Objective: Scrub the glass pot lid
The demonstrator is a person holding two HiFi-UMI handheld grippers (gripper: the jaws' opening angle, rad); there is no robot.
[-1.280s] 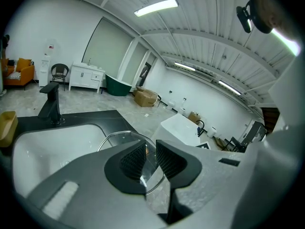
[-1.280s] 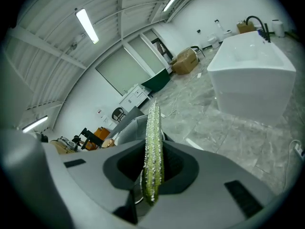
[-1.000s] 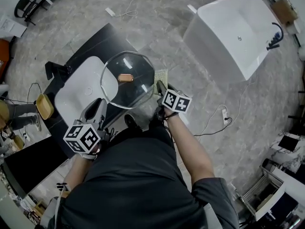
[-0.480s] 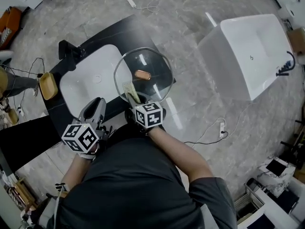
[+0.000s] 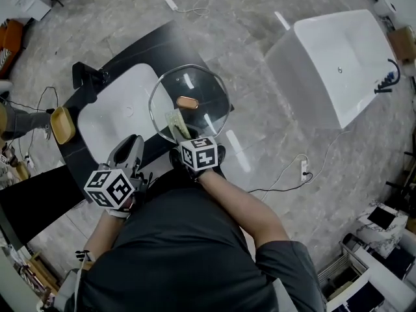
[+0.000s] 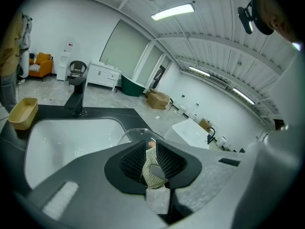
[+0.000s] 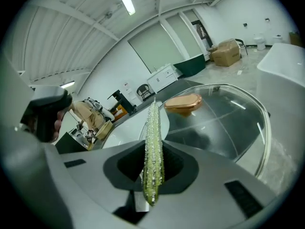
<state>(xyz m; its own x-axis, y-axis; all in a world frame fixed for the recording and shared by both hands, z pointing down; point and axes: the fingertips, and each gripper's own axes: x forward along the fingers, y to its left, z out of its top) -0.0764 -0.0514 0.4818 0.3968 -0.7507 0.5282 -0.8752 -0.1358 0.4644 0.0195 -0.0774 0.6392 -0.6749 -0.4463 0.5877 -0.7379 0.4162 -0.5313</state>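
Observation:
The round glass pot lid (image 5: 203, 86) with a tan wooden knob (image 5: 187, 102) is held tilted over the right end of the black counter (image 5: 140, 51). My left gripper (image 5: 138, 143) grips its near-left rim; in the left gripper view the jaws (image 6: 152, 157) stand almost together, with the lid (image 6: 129, 133) just beyond. My right gripper (image 5: 180, 135) is shut on a yellow-green scrubbing cloth (image 5: 174, 122) that rests on the near part of the glass. In the right gripper view the cloth (image 7: 153, 137) stands edge-on between the jaws (image 7: 153, 162), with the lid (image 7: 224, 123) and knob (image 7: 183, 102) behind it.
A white sink basin (image 5: 110, 119) is set in the counter left of the lid, with a black faucet (image 5: 88, 77) behind it. A small wooden tray (image 5: 62, 125) sits at the counter's left end. A white bathtub (image 5: 331, 64) stands on the floor to the right.
My right gripper swung left from the lid's right edge to its near side, bringing the cloth onto the glass. The lid and left gripper have barely shifted.

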